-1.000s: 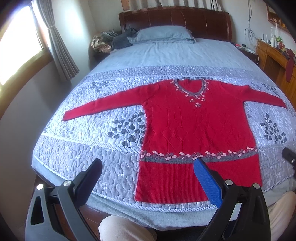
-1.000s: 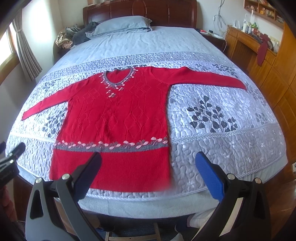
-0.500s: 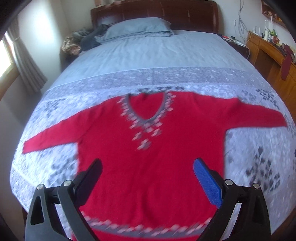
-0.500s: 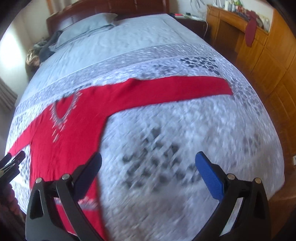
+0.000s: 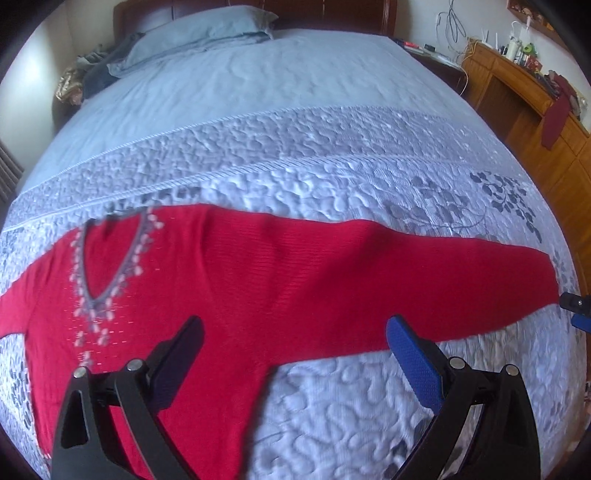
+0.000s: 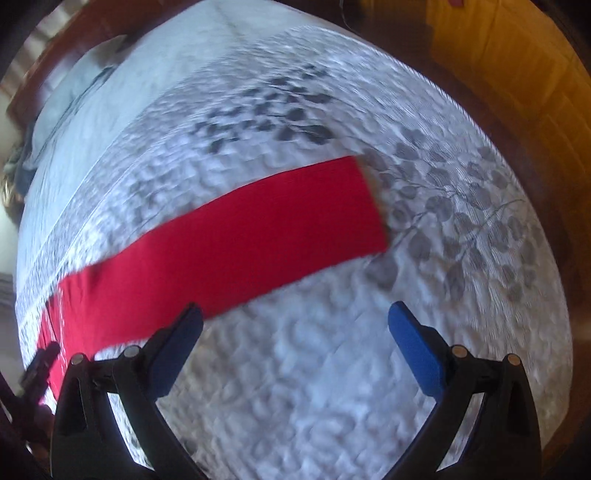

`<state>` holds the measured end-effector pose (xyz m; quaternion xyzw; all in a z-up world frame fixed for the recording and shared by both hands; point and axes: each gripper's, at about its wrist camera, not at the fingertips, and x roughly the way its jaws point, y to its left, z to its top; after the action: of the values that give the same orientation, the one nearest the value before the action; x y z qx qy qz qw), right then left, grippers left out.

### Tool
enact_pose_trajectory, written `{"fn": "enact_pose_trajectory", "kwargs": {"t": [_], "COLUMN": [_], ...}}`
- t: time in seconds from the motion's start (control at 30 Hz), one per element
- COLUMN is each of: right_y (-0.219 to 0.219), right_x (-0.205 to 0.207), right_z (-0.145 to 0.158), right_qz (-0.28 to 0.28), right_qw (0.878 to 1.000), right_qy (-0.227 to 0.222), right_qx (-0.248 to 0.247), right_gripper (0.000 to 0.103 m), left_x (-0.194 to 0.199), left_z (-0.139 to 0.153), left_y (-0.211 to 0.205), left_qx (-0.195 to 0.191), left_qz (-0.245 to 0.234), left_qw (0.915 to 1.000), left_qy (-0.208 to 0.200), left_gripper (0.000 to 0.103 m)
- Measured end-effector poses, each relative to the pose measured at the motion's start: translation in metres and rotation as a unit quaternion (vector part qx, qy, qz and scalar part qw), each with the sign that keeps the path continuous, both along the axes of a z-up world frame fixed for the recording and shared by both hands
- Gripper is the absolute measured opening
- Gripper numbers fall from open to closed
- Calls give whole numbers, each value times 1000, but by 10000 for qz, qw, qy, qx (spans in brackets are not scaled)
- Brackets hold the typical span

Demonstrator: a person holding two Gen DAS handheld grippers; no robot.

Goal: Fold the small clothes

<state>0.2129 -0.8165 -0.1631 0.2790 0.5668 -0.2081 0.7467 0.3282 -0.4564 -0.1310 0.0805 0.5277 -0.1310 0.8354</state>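
Note:
A red sweater [image 5: 236, 291] with a grey, flower-trimmed V-neck lies flat on the quilted bedspread [image 5: 295, 155], sleeves spread out. My left gripper [image 5: 295, 347] hovers open above the sweater's right armpit, nothing between its fingers. The right sleeve [image 6: 236, 240] reaches toward the bed's right side and ends in a cuff [image 6: 373, 206]. Above the quilt just in front of that sleeve, my right gripper [image 6: 295, 336] is open and empty. The right gripper's tip [image 5: 576, 310] shows at the right edge of the left wrist view. The right wrist view is blurred.
A blue pillow [image 5: 199, 26] and a pile of clothes [image 5: 88, 74] lie at the head of the bed. A wooden cabinet [image 5: 532, 110] with bottles and a dark red cloth stands along the right side. The bed's right edge [image 6: 554, 258] drops to the floor.
Both grippers have moved from the foot of the bed forward and to the right over the sweater. The left now looks at the right armpit, the right at the right sleeve's cuff. Both stayed open.

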Motion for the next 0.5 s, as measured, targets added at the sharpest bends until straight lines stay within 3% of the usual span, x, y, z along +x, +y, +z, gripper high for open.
{"fn": "enact_pose_trajectory", "kwargs": {"t": [0.13, 0.27, 0.3, 0.33, 0.37, 0.43, 0.5], "right_y": [-18, -24, -25, -26, -26, -29, -26], "right_x": [9, 13, 12, 13, 12, 10, 9], "right_z": [-23, -31, -31, -29, -27, -21, -11], "right_qz": [44, -40, -92, -127, -127, -206, -330], "right_qw": [9995, 9994, 9993, 9996, 9997, 9990, 9969], "right_qy": [63, 9, -18, -47, -78, -333, -640], "right_qx": [303, 355, 363, 255, 184, 238, 328], "right_gripper": [74, 75, 68, 49, 39, 8, 8], "left_x": [11, 15, 16, 17, 17, 19, 23], "left_z": [-12, -16, -16, -16, -15, -14, -12], "left_y": [-20, -15, -10, -5, 2, 16, 36], "left_qx": [168, 221, 213, 219, 241, 288, 307], "left_qz": [-1, 0, 14, 33, 48, 86, 174], "left_qw": [9998, 9997, 9997, 9997, 9996, 9994, 9992], "left_qy": [-62, -106, -109, -130, -165, -196, -208], "left_gripper": [99, 99, 99, 99, 99, 99, 99]}}
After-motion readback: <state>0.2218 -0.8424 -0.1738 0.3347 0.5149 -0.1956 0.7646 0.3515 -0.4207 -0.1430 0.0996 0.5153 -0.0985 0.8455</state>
